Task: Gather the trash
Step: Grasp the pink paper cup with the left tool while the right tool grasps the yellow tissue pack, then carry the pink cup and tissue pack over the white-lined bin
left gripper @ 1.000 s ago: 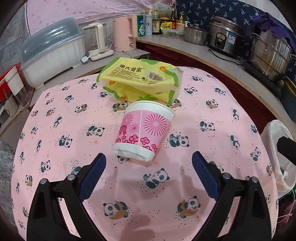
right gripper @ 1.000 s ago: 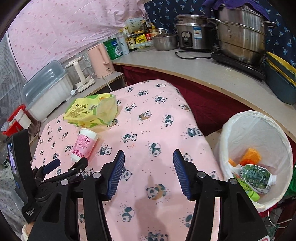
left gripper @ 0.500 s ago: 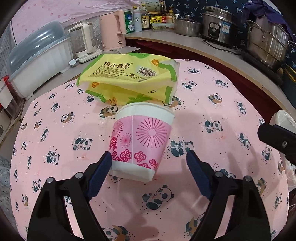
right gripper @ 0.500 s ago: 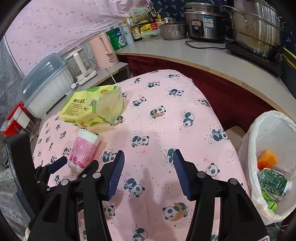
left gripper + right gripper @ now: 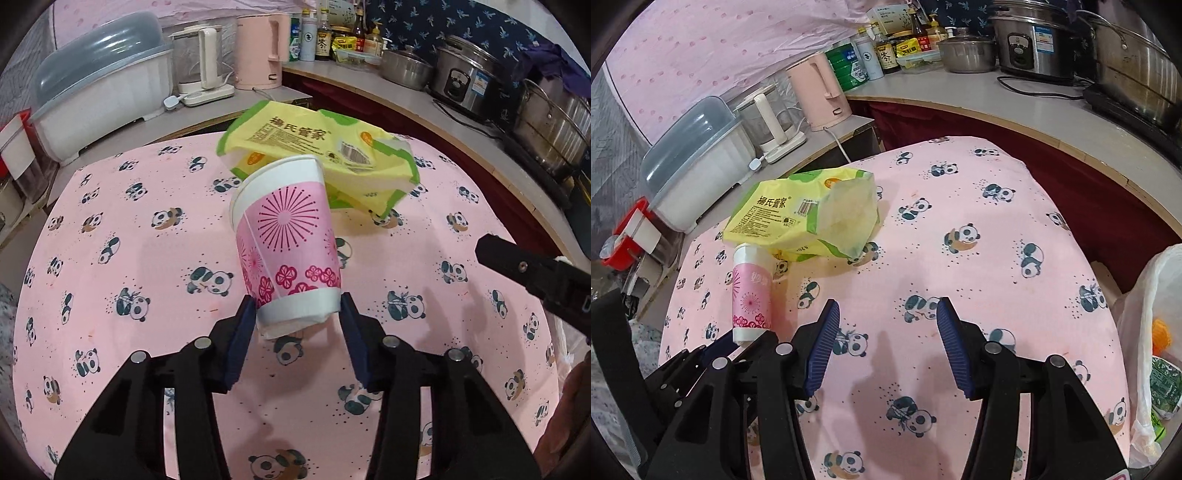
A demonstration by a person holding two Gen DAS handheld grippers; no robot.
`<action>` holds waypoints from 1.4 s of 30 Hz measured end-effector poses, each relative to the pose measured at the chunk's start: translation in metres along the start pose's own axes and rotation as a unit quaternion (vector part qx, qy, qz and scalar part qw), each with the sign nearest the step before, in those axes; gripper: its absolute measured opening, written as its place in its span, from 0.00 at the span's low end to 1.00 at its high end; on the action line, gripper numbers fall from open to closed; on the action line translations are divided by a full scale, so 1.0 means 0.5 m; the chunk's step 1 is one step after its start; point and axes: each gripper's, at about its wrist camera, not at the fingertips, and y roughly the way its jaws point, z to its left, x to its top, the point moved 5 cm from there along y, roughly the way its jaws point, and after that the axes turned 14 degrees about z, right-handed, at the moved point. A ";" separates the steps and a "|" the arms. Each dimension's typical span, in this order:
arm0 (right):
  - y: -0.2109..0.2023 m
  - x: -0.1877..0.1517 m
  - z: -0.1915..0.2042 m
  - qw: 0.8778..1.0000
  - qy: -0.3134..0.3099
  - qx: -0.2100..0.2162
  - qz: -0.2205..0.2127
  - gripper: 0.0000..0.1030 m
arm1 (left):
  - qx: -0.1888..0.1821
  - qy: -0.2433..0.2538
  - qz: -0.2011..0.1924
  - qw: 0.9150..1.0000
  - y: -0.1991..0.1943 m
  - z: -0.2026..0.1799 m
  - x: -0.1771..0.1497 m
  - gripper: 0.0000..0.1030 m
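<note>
My left gripper (image 5: pixel 297 314) is closing its jaws around the base end of the pink paper cup (image 5: pixel 288 243), blue pads right against its white bottom band, cup tilted over the panda tablecloth (image 5: pixel 110 229). Just behind sits the yellow-green wrapper bag (image 5: pixel 325 147). My right gripper (image 5: pixel 886 343) hangs about half open, nothing between its pads, white-lined trash bin (image 5: pixel 1145 295) at its right.
</note>
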 end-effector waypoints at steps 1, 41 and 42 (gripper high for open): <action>0.002 0.008 0.008 1.000 -0.002 0.002 -0.001 0.52 | -0.005 -0.009 0.000 1.000 -0.005 0.013 0.000 0.43; -0.087 0.030 -0.059 0.998 0.041 -0.010 -0.043 0.03 | -0.056 -0.013 -0.022 0.998 -0.126 -0.092 -0.008 0.43; -0.104 0.024 -0.074 0.998 0.045 -0.012 -0.047 0.03 | -0.058 -0.007 -0.023 0.998 -0.133 -0.112 -0.012 0.43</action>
